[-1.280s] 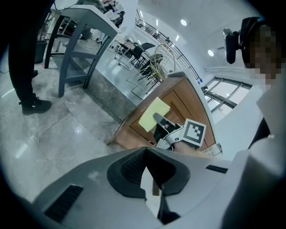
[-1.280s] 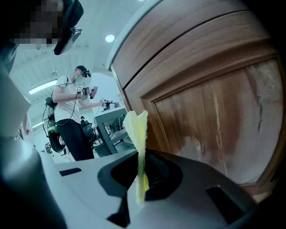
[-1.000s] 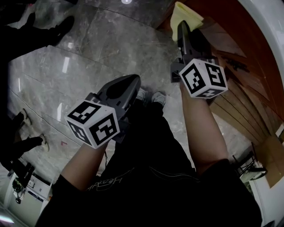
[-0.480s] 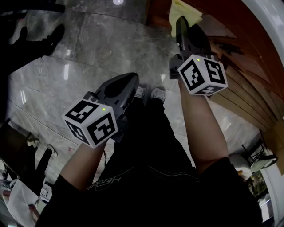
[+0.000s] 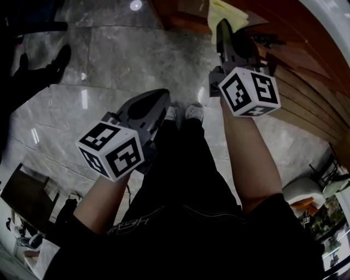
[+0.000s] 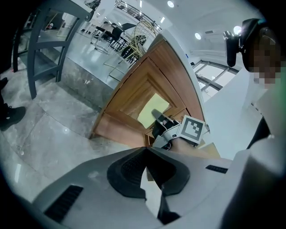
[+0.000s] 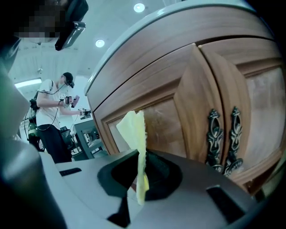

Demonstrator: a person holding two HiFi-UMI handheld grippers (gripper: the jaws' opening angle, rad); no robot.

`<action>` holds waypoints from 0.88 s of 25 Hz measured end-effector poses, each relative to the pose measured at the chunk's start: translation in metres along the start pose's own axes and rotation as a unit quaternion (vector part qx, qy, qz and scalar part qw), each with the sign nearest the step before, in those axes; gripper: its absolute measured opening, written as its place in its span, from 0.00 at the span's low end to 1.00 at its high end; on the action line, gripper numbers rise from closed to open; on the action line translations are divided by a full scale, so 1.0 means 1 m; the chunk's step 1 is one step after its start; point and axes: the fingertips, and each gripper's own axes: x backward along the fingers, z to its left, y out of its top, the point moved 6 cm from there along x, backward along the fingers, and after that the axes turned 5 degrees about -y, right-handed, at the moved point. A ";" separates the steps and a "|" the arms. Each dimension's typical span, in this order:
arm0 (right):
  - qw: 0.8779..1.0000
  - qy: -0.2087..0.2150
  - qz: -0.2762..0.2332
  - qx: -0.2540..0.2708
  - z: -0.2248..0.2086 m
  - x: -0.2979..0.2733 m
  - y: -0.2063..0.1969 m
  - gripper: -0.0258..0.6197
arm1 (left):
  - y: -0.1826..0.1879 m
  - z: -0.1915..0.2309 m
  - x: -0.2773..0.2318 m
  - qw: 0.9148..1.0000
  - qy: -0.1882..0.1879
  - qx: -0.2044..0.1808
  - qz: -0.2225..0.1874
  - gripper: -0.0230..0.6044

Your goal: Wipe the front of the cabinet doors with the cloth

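Bright ceiling spotlights (image 7: 139, 7), their glare on the glossy marble floor (image 5: 109, 60), dark vignetted corners, strong fisheye warp

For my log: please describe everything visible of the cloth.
The cloth is pale yellow, thin and soft-looking. The right gripper is shut on one edge; the rest stands out past the jaws. In the left gripper view it spreads flat and seems to lie against the wooden cabinet door.

Pale yellow cloth (image 7: 134, 129), pinched in right tool (image 7: 139, 179), pressed against brown wooden cabinet door (image 7: 167, 123).
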 end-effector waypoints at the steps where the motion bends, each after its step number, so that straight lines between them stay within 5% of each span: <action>1: 1.000 -0.006 -0.002 -0.001 -0.005 0.004 0.000 0.10 | 0.000 -0.002 -0.003 1.000 -0.002 -0.003 0.004 0.05; 22: 0.994 -0.100 -0.032 -0.027 -0.074 0.069 -0.003 0.10 | -0.018 -0.037 -0.048 0.996 -0.038 -0.033 0.068 0.05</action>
